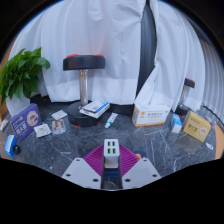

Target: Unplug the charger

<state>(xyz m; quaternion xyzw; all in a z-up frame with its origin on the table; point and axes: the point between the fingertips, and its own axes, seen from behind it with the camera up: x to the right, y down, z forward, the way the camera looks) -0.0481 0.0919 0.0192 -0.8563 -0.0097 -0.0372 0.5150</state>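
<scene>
Gripper (111, 160) clamps white charger (111, 152) (its lower part hidden between pads).

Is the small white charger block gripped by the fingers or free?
Gripped: the small white charger block sits pressed between both purple pads of the gripper, no gap visible.

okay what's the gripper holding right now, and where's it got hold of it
The gripper holds the white charger; both pink pads press on its left and right sides.
</scene>
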